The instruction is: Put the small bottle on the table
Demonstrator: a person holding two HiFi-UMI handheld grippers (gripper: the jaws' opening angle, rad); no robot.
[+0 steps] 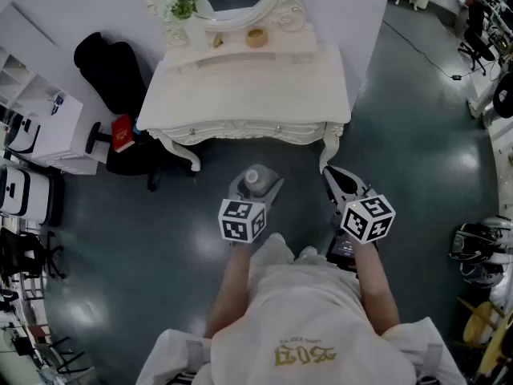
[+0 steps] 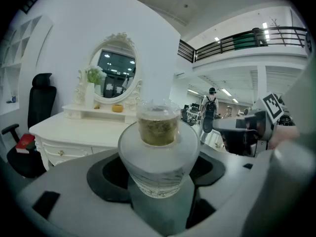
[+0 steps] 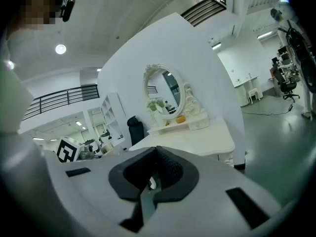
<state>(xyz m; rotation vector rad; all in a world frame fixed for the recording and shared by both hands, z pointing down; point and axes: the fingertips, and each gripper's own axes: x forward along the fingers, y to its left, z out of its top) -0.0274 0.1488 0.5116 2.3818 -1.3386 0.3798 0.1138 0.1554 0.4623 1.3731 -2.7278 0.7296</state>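
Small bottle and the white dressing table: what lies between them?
Nothing but bare floor separates the small bottle from the dressing table, per the head view.

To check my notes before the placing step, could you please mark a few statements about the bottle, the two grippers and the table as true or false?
1. The left gripper holds the small bottle between its fingers. True.
2. The right gripper holds a second bottle. False: its fingers are shut together on nothing.
3. The small bottle already stands on the table. False: it is held above the floor, short of the table.
4. A red book lies on the black chair beside the table. True.
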